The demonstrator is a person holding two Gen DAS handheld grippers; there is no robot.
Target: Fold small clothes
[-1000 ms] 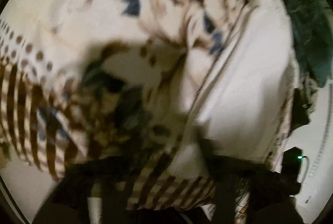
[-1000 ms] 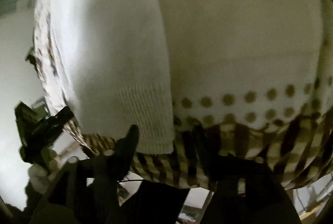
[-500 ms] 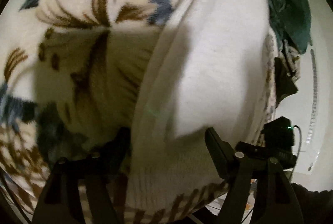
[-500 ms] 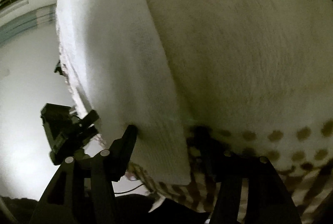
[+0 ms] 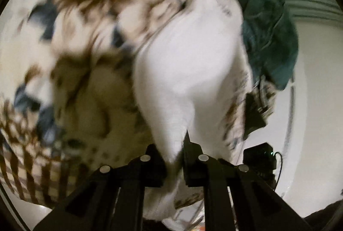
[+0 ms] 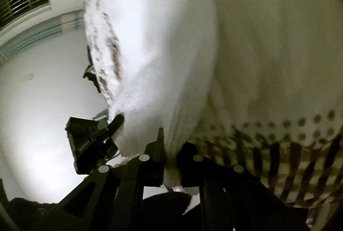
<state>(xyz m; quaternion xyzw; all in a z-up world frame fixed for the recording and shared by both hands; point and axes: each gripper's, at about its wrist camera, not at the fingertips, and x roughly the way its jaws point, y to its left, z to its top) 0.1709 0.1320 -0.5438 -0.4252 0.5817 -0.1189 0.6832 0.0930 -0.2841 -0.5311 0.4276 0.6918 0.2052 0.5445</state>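
- Two black claws pinch one white knitted garment: the left claw [image 5: 174, 159] is clamped on its lower edge [image 5: 186, 72], the right claw [image 6: 171, 155] on its ribbed hem [image 6: 154, 55].
- Behind the garment lies a cream fleece blanket with brown flowers, dots and stripes [image 5: 85, 22].
- Farther right sits a crumpled dark green cloth [image 5: 268, 25].

Soft fleecy white garment [image 5: 188, 72]; matt black plastic claw [image 5: 174, 158].
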